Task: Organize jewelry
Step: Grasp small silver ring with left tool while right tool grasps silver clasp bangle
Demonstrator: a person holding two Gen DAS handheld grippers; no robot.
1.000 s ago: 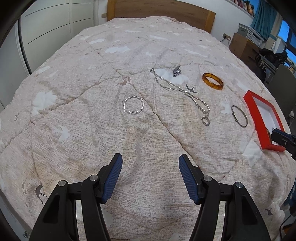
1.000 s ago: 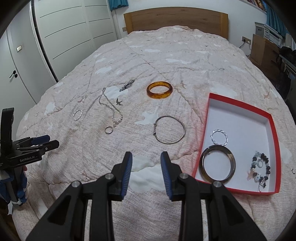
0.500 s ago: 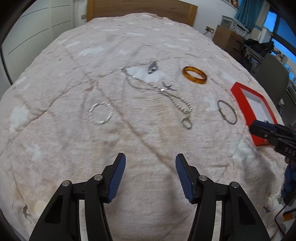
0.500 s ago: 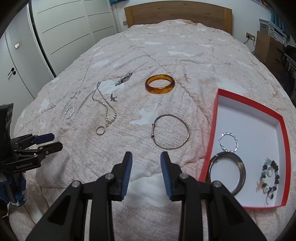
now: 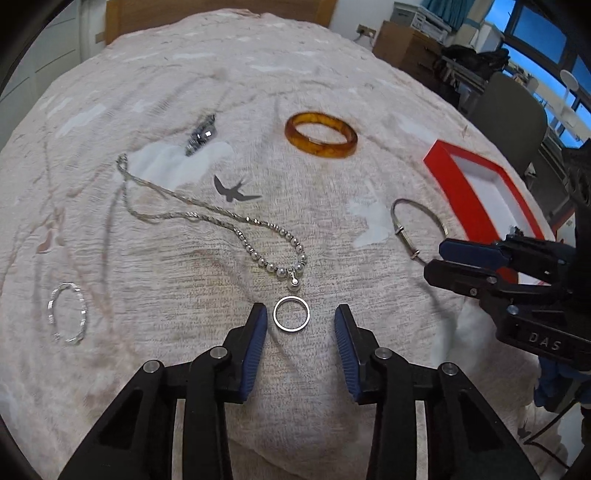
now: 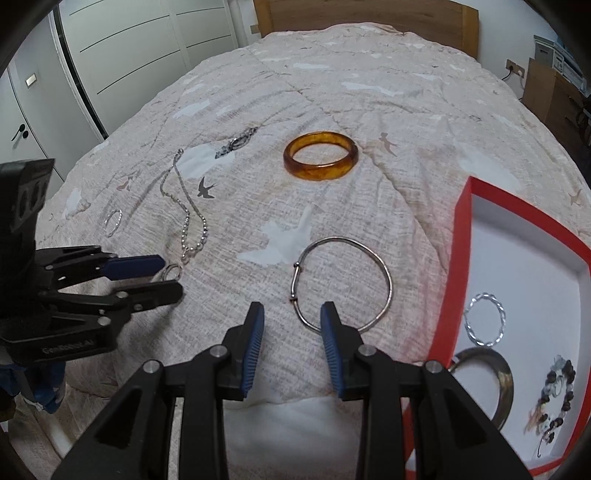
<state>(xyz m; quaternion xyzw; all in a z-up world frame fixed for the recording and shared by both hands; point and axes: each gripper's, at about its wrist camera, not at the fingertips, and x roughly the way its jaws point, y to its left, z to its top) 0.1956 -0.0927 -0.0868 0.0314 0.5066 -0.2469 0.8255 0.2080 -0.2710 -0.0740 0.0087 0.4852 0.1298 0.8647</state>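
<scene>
My left gripper [image 5: 299,325] is open, its jaws on either side of a small silver ring [image 5: 291,314] on the quilt. A beaded silver chain [image 5: 221,218] lies just beyond. My right gripper [image 6: 291,325] is open, its tips at the near edge of a thin silver bangle [image 6: 343,284]. An amber bangle [image 6: 320,155] lies farther back. The red jewelry box [image 6: 458,258] at the right holds a twisted silver hoop [image 6: 484,324], a dark bangle [image 6: 495,384] and a bead bracelet [image 6: 554,395].
A twisted silver hoop [image 5: 67,317] lies at the left, and a dark sparkly piece [image 5: 201,134] lies at the back. The wooden headboard [image 6: 369,16] is behind, white wardrobe doors [image 6: 129,55] at the left. A chair and desk [image 5: 509,122] stand right of the bed.
Both grippers moved forward and down toward the quilt. The left one now straddles the small ring, and the right one has reached the thin silver bangle.
</scene>
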